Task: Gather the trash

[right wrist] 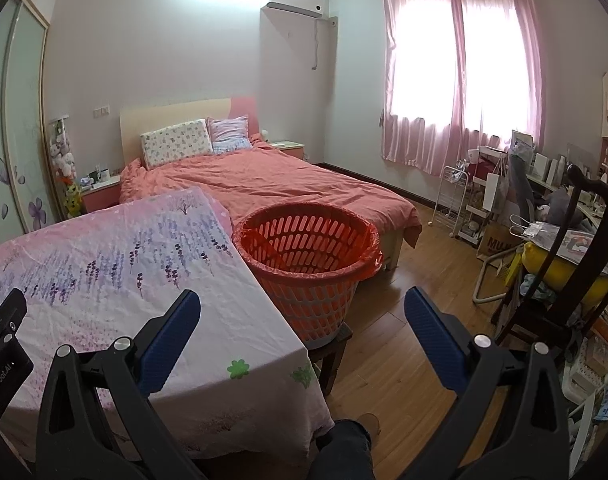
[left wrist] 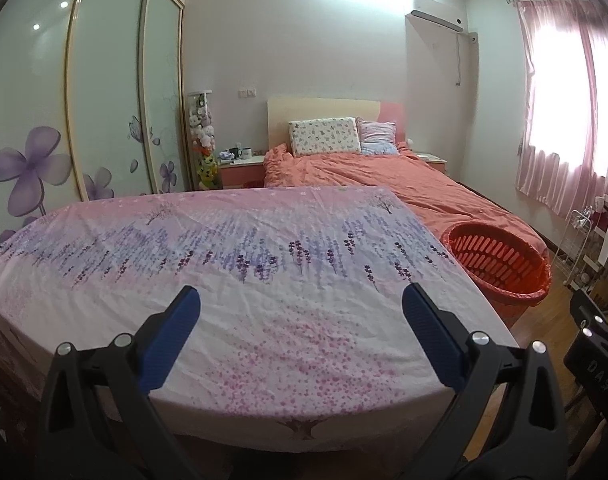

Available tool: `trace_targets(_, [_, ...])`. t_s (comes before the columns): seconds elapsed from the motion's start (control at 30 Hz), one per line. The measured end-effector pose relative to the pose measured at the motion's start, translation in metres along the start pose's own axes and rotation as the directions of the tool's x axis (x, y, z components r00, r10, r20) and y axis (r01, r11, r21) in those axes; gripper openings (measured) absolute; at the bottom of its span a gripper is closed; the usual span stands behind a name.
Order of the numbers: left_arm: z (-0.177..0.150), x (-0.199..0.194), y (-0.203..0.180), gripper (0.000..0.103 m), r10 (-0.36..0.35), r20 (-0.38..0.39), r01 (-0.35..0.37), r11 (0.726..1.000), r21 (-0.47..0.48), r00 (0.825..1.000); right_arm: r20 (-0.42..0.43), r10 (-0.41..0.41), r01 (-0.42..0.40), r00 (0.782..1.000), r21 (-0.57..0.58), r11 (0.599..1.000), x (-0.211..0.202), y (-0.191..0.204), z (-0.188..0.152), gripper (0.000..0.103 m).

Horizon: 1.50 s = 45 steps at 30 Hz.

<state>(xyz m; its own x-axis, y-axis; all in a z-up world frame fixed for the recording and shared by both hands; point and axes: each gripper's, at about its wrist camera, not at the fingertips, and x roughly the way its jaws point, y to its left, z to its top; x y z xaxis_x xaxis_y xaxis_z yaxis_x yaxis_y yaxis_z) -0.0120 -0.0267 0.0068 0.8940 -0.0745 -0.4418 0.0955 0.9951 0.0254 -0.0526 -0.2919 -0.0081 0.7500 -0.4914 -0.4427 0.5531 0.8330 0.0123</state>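
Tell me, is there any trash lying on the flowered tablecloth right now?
No, the flowered tablecloth lies bare in the left wrist view, with nothing on it ahead of the open left gripper.

Basket [right wrist: 307,248] on stool [right wrist: 335,344] right of table [left wrist: 264,280], bed [right wrist: 272,180] behind

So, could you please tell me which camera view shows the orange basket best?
The right wrist view: the orange basket sits near the middle, showing its whole rim, slotted wall and the stool beneath it. The left wrist view shows it only at the right edge, partly hidden behind the table's corner.
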Motion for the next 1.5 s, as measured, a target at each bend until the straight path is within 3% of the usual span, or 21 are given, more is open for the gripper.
trace_targets(0.57, [0.002, 0.001, -0.012, 0.099, -0.013, -0.002, 0.013, 0.999, 0.032, 1.000, 0.003, 0.000, 0.000, 1.000, 0.014, 1.000, 0.001, -0.001, 0.002, 0.101])
trace_targets(1.5, [0.000, 0.005, -0.009, 0.099, -0.008, -0.021, 0.009, 1.000, 0.009, 1.000, -0.002, 0.004, -0.004, 1.000, 0.011, 1.000, 0.002, 0.002, 0.006, 0.101])
